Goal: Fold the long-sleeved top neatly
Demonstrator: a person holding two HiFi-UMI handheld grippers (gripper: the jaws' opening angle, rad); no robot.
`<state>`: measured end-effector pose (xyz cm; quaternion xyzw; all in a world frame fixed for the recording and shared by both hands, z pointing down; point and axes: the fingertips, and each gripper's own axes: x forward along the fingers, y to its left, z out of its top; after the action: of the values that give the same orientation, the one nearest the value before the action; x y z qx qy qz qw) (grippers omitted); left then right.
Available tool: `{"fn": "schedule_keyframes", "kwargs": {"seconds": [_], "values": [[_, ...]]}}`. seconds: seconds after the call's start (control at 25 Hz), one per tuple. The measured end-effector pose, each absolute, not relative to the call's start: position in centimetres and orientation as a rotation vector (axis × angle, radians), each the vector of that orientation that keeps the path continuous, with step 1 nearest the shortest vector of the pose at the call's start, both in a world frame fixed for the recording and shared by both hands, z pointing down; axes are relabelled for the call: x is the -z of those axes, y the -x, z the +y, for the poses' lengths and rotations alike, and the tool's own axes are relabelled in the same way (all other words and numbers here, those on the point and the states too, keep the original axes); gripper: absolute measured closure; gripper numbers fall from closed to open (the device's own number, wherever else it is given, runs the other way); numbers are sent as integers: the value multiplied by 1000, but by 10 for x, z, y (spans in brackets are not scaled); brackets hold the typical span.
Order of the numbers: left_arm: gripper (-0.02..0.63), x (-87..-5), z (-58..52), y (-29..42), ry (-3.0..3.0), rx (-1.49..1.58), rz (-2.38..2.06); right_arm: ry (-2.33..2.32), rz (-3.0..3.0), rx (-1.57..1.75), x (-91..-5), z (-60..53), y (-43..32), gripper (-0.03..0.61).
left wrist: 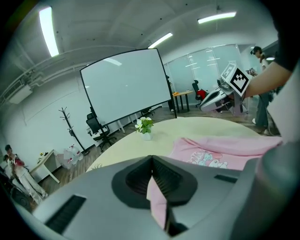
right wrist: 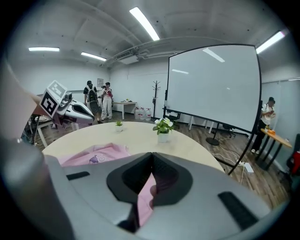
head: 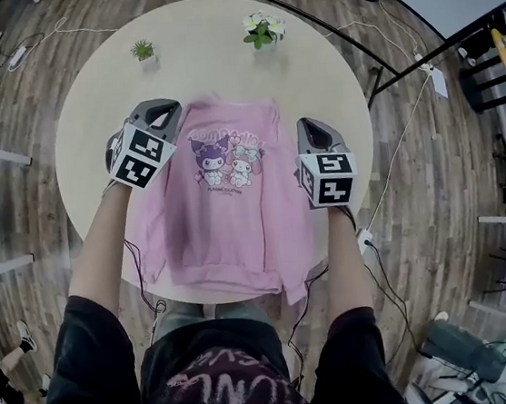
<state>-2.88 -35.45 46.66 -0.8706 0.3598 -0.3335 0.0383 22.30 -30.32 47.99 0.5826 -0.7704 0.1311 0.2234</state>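
Observation:
A pink long-sleeved top (head: 227,211) with a cartoon print lies front-up on the round cream table (head: 207,51), its hem hanging over the near edge. My left gripper (head: 162,116) is at the top's left shoulder, lifted off the table, shut on a fold of pink cloth (left wrist: 158,202). My right gripper (head: 310,132) is at the right shoulder, likewise raised and shut on pink cloth (right wrist: 144,199). In the left gripper view the top (left wrist: 220,152) spreads toward the other gripper (left wrist: 220,96). The right gripper view shows the top (right wrist: 96,154) low at the left.
Two small potted plants stand at the table's far side: a green one (head: 143,50) at left and a white-flowered one (head: 263,29) at right. Cables (head: 387,290) trail on the wooden floor. A projection screen (right wrist: 213,84) stands beyond the table, with people standing farther off.

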Motion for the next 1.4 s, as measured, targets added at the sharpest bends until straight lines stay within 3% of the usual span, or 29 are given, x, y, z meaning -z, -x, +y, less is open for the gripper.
{"fn": "schedule_keyframes", "kwargs": {"seconds": [0.88, 1.4], "values": [[601, -368, -217, 103, 2785, 518, 1185, -1983, -2049, -302, -378, -115, -180, 572], [601, -403, -155, 125, 2794, 576, 1353, -1947, -2133, -392, -396, -72, -167, 572]]}}
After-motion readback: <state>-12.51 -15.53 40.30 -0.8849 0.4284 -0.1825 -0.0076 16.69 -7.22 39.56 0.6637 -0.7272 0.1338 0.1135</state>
